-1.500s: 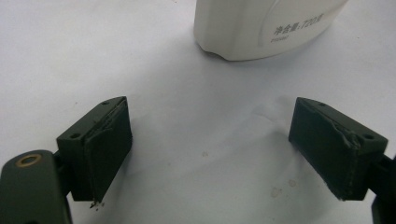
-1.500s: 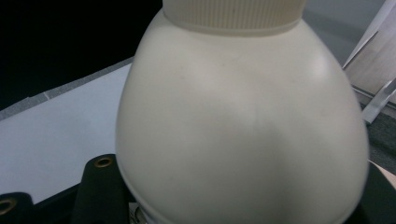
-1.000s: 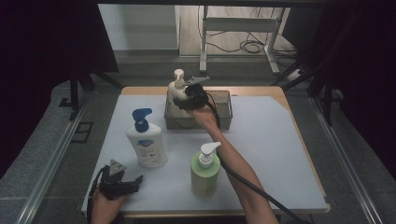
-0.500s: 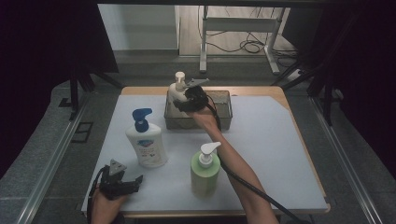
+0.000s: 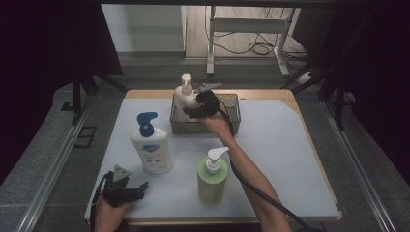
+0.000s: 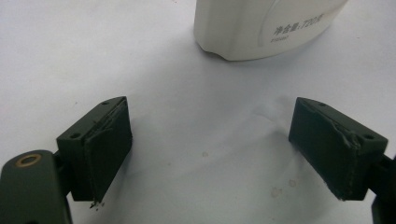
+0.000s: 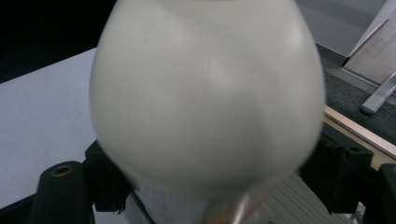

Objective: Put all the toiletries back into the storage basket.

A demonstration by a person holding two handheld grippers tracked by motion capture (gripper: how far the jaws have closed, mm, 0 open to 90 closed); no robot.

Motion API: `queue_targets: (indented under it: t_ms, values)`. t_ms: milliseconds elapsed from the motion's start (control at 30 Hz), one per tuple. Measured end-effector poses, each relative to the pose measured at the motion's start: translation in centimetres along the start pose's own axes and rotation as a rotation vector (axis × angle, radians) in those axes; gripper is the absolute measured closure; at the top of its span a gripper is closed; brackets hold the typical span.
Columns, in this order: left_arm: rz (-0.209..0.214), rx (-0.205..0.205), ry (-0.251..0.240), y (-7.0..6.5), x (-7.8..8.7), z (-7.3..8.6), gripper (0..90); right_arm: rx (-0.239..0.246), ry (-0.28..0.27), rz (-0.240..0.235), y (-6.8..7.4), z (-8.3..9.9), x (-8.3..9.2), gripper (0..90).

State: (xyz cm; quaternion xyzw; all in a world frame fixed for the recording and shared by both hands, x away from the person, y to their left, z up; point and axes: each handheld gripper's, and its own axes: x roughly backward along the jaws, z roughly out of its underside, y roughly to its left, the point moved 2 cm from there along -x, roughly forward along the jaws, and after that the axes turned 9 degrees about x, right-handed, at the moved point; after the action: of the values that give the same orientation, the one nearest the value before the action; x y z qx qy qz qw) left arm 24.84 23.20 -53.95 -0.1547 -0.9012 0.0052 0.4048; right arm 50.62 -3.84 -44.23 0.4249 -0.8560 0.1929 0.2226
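White sheeting covers the table, which stands in a dark room with cables on the floor beyond. High view: a grey bin sits at the far edge, and a cream bottle stands upright in its left end. The right gripper is at the bottle's body, level with the bin. A blue-pump bottle stands left of centre and a green bottle stands near the front edge. The left gripper rests on the sheet at the front left, near the blue-pump bottle. Left gripper view: both jaws stand wide apart with nothing between them, over bare sheet; the base of the blue-pump bottle lies just ahead. Right gripper view: the cream bottle sits between the jaws, blurred and very close. The jaws have just been opening; whether the pads touch the bottle cannot be told.
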Motion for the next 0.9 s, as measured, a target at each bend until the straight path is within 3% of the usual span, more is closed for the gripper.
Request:
queue_targets:
  t_ms: [300,533,767,900]
  values:
    - [0.0,0.0,0.0,0.0,0.0,0.0,12.9,-0.005,0.006,-0.03,0.1,0.7,1.9,25.3]
    - [0.001,0.0,0.0,0.0,0.0,0.0,12.9,-0.012,0.018,-0.061,0.0,1.8,3.3,39.9]
    - [0.001,0.001,-0.002,0.0,0.0,0.0,12.9,-0.041,0.051,-0.087,-1.1,3.4,4.3,56.8]
    - [0.001,0.001,-0.002,0.0,0.0,0.0,12.9,-0.048,0.061,-0.09,-1.6,4.0,4.5,72.4]
